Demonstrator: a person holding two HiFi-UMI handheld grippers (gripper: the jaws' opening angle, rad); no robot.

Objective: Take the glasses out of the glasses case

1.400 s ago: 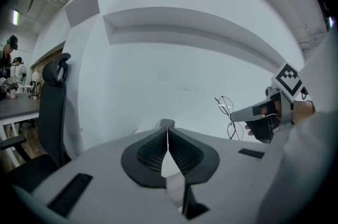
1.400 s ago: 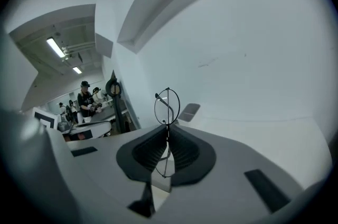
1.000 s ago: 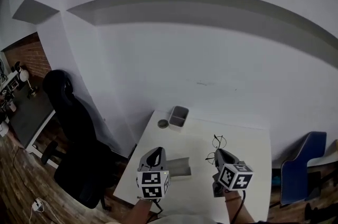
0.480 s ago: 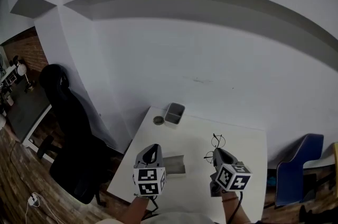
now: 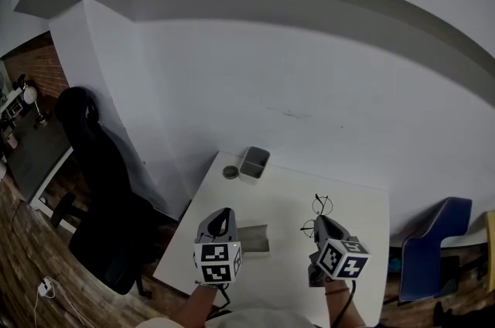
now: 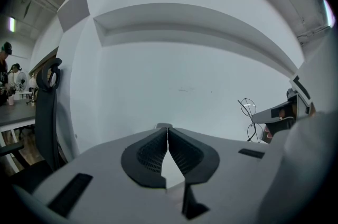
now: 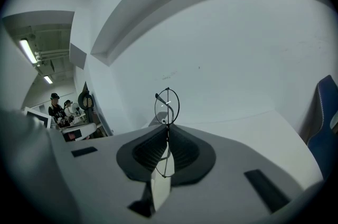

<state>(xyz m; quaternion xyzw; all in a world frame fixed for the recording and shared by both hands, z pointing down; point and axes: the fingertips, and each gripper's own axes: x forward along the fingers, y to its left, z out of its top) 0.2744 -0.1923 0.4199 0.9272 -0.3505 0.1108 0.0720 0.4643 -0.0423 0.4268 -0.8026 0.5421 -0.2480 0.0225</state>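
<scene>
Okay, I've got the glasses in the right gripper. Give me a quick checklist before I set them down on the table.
1. Right gripper jaws shut on the glasses: ok.
2. Glasses outside the glasses case: ok.
3. Left gripper empty, jaws together: ok.
4. Bare table to the right of the glasses: ok.
5. Frame unbent by the grip: cannot tell.

White table (image 5: 360,206) against a white wall. Left gripper (image 5: 221,213) over the near-left part, just beside an open grey glasses case (image 5: 254,238). Right gripper (image 5: 318,223) raised, round wire glasses (image 5: 321,203) at its tip. Grey bin (image 5: 254,162) and small round disc (image 5: 230,172) at the far-left corner. Black office chair (image 5: 97,187) to the left, blue chair (image 5: 433,241) to the right.
</scene>
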